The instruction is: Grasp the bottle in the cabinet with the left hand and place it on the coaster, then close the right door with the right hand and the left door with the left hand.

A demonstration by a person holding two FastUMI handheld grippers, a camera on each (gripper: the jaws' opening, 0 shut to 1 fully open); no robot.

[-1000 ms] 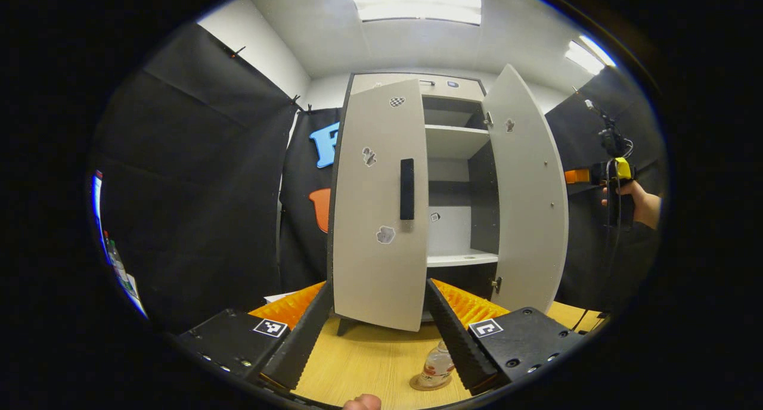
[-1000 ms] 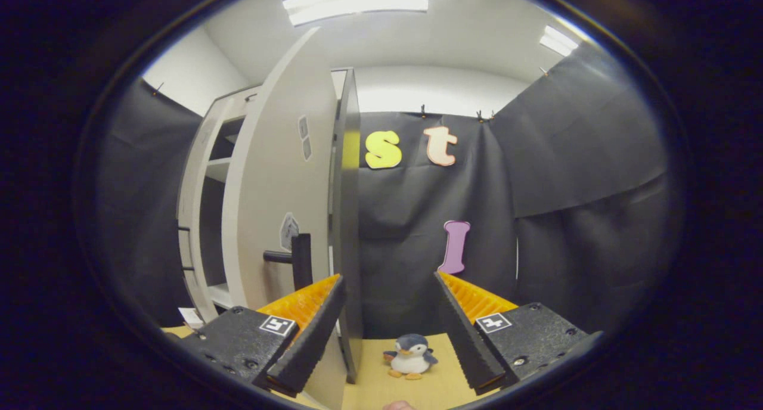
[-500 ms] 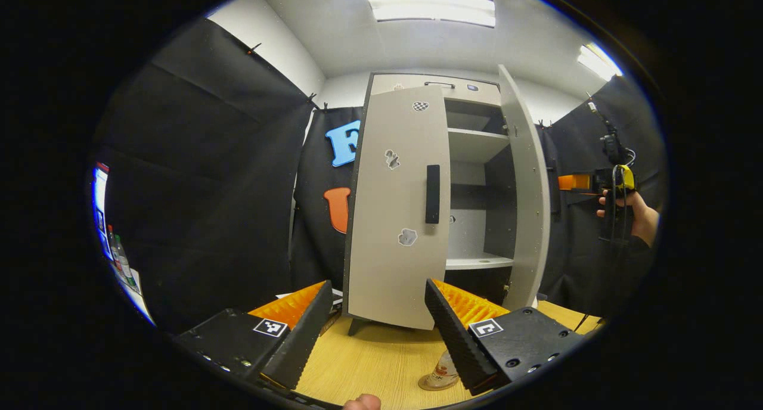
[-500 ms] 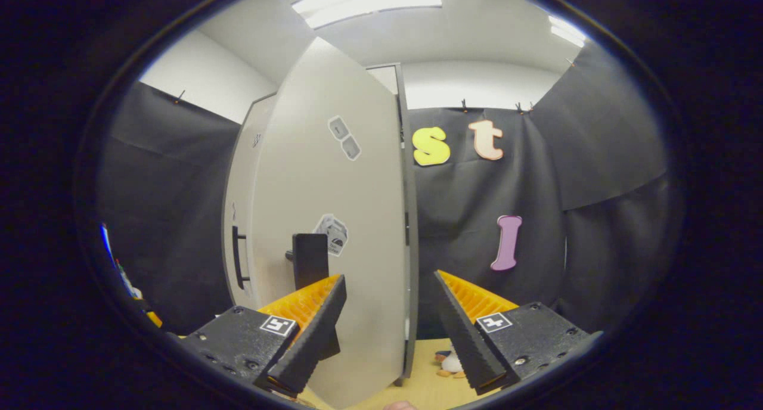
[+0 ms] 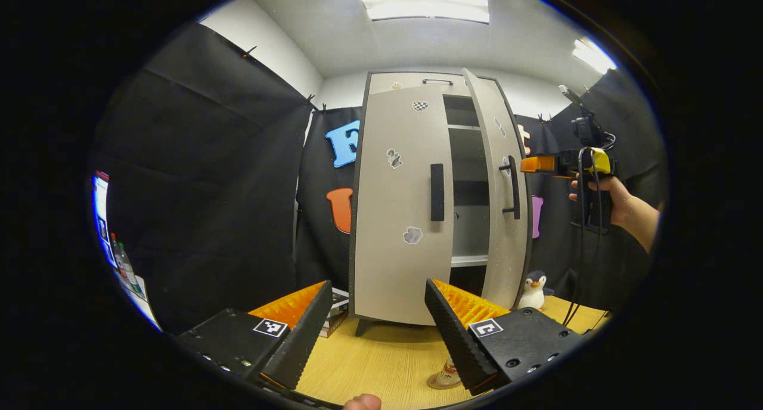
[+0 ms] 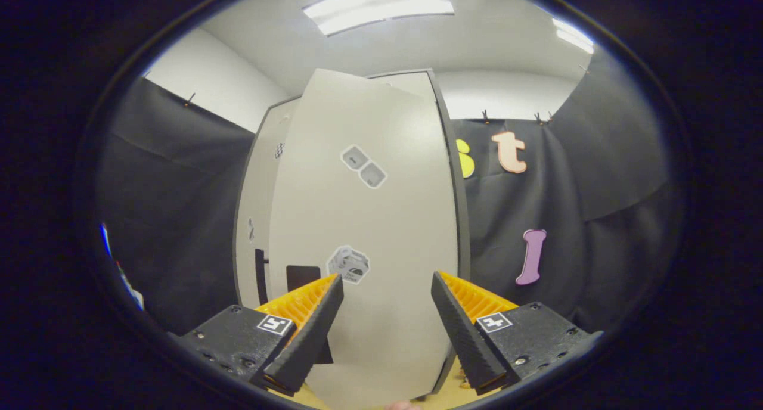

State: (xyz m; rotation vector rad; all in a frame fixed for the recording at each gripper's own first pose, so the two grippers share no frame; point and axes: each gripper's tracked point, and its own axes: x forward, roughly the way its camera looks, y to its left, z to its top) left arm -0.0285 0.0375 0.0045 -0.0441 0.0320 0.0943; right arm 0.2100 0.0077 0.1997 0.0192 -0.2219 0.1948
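Right gripper (image 6: 384, 314): I had its fingers spread wide with nothing between them, pointed at the outer face of the right door (image 6: 363, 231) from close by. In the left gripper view I saw it beside that door's handle (image 5: 512, 186), gripped by a hand (image 5: 599, 189).

Left gripper (image 5: 372, 332): fingers wide apart and empty, held low over the table (image 5: 375, 362), facing the cabinet (image 5: 438, 201).

Bottle (image 5: 450, 371): it stood on the coaster (image 5: 444, 382) on the table, just beside my left gripper's right finger and partly hidden by it. I judged that step done.

Right door: partly swung in, a gap onto the shelves open between it and the left door (image 5: 402, 201).

Handling: I judged both doors to be stiff, light panels turning freely on their hinges. No grasp was needed; a flat push on the face near the handle edge would serve best, eased so the door did not slam or bounce back.

Left door: ajar, its handle (image 5: 437, 192) facing me, the place for my push.

Nearby: a toy penguin (image 5: 534, 289) stood on the table near the right door's foot.
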